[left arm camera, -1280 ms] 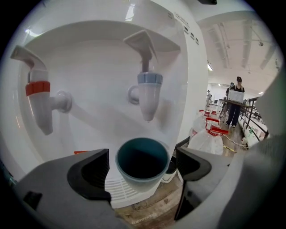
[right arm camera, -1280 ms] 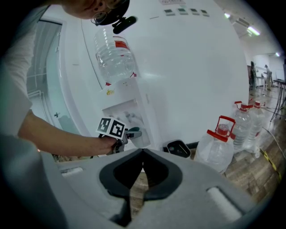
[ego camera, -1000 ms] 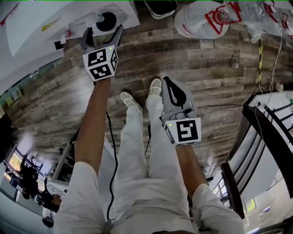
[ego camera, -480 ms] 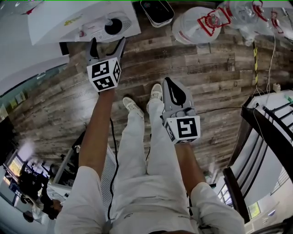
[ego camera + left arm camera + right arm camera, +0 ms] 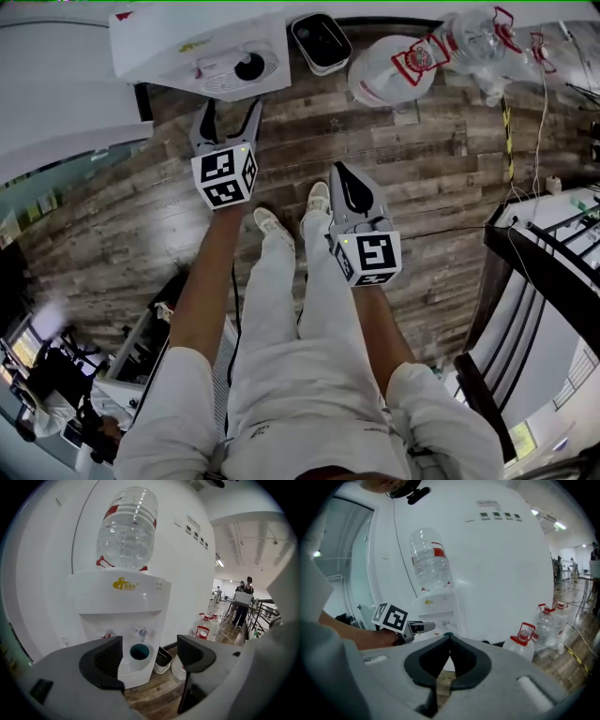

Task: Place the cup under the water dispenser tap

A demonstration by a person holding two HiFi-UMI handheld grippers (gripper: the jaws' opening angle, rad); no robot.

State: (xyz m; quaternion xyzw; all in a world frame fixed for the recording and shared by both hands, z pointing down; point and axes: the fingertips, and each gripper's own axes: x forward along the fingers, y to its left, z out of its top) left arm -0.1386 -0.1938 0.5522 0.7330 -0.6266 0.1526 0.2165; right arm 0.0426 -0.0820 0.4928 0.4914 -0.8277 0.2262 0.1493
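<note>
The white water dispenser [image 5: 119, 597] carries an upturned clear bottle [image 5: 126, 524]. A small cup [image 5: 139, 652] with a teal inside stands on its drip tray, right below the right-hand tap [image 5: 142, 632]. From above, the cup [image 5: 249, 66] shows as a dark round. My left gripper [image 5: 232, 105] hangs in front of the dispenser, short of the cup and apart from it. Its jaws stand open and have just been closing, with nothing between them. My right gripper [image 5: 339, 171] is shut and empty, lower right over the person's legs. The right gripper [image 5: 450, 641] looks toward the dispenser [image 5: 436, 604].
A dark bin [image 5: 322, 39] stands beside the dispenser, then several large water bottles [image 5: 389, 70] on the wood floor. A black frame and white table [image 5: 544, 272] are at the right. People [image 5: 243, 599] stand far down the hall.
The left gripper drew back from the cup, which stays on the drip tray. Both grippers rose, and the dispenser came further into the head view.
</note>
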